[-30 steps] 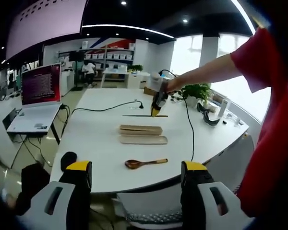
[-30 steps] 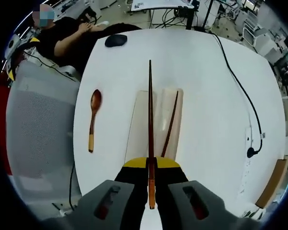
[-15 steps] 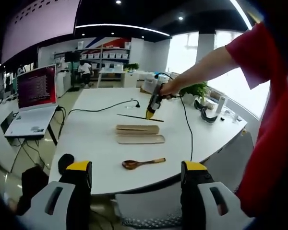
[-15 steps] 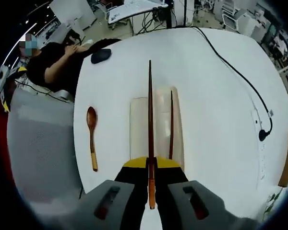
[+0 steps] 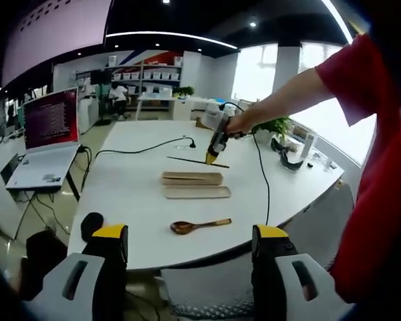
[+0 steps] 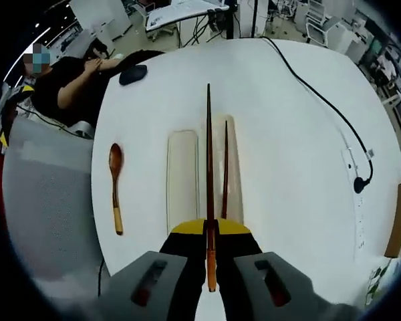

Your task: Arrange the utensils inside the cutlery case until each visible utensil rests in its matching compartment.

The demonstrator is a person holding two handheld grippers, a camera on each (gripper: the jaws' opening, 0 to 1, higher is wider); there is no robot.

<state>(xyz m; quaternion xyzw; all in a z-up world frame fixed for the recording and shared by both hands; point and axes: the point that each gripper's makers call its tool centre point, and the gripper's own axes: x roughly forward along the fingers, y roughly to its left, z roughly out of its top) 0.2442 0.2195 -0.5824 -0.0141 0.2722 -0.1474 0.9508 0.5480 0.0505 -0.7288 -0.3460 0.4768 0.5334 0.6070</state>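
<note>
Your right claw is clamped tight, its yellow-tipped jaws pressed together with no gap. In the left gripper view that same claw hangs at the end of your outstretched arm, tilted nose-down, your hand wrapped around its grip, red sleeve at the shoulder. Your left claw sits low with its jaws spread wide apart, holding nothing.

You have bright, even light in both views: ceiling spots and a curved strip light overhead, plus daylight from the windows, which blow out to white. The white table is close to overexposed in the right gripper view, with faint, soft shadows. Fisheye distortion bends your edges strongly, and detail softens toward the periphery and in the distant background.
</note>
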